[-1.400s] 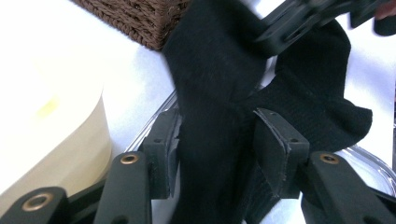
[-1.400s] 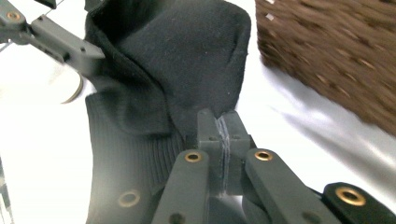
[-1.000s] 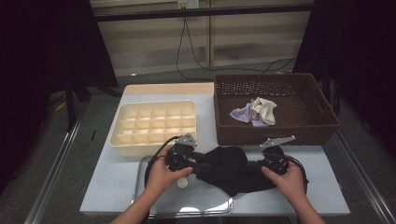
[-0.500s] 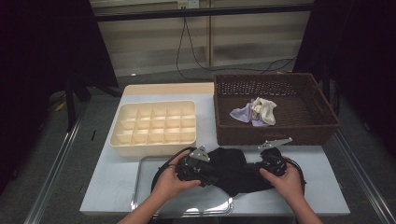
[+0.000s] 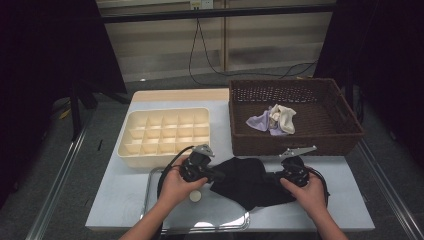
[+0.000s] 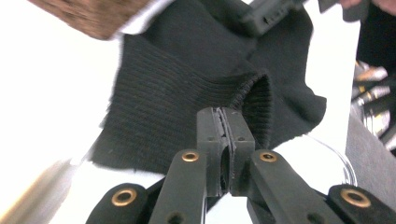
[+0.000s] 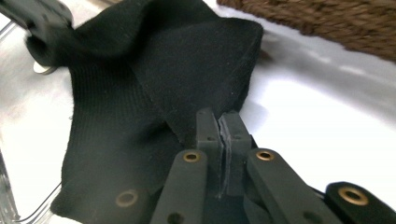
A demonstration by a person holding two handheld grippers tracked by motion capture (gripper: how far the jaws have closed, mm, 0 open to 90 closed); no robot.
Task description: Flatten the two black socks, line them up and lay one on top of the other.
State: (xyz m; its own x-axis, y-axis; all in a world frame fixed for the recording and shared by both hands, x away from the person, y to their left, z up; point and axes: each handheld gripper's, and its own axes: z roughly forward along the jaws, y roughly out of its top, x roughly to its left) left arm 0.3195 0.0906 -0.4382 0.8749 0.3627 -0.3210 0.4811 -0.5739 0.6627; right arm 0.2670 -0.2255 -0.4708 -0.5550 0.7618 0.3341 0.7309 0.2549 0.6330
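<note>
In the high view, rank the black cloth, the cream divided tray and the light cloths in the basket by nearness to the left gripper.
1. Black cloth: in the left gripper.
2. Cream divided tray: just behind it.
3. Light cloths: in the wicker basket, back right.

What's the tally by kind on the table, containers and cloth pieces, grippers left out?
Wicker basket: 1
Cream divided organizer: 1
Metal tray: 1
Black cloth: 1
Light cloth pieces in the basket, lavender and cream: 2
Small white round thing on the tray: 1
Total: 7
</note>
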